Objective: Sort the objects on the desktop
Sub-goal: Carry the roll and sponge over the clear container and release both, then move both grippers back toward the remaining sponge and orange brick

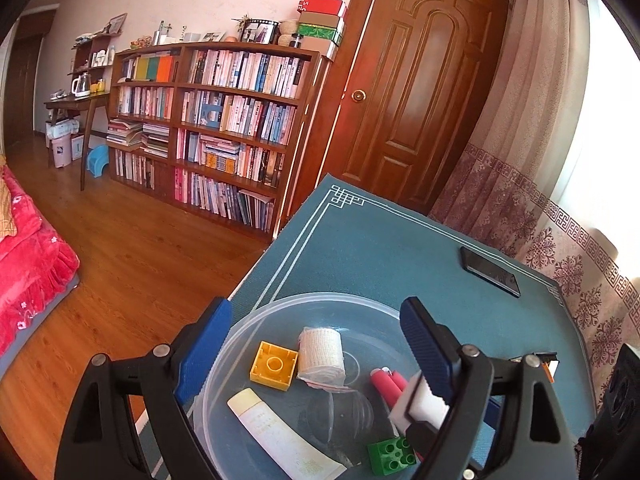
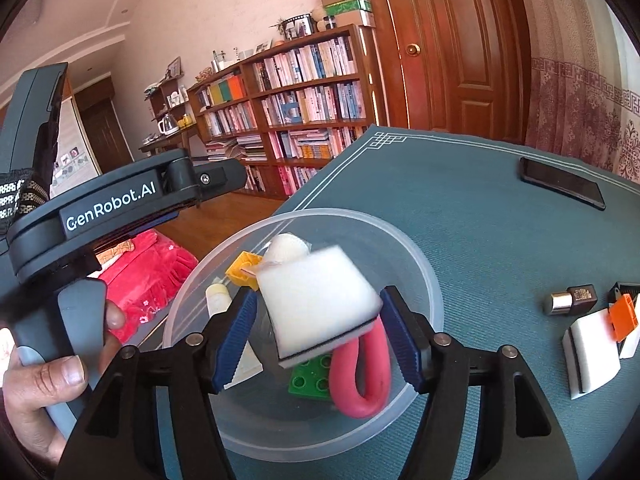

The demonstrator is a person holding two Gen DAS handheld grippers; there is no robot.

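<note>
A clear plastic bowl stands on the teal table mat. In it lie a yellow brick, a bandage roll, a cream tube, a red loop and a green brick. My right gripper hangs open over the bowl. A white sponge sits tilted and blurred between its tips, with both ribbed pads showing bare. My left gripper is open and holds nothing. Its left finger is outside the bowl's rim and its right finger is above the bowl.
A black phone lies at the far right of the mat. A second white sponge, an orange clip and a small black-and-silver part lie to the bowl's right. The table edge drops to wooden floor at the left. A hand holds the left gripper's handle.
</note>
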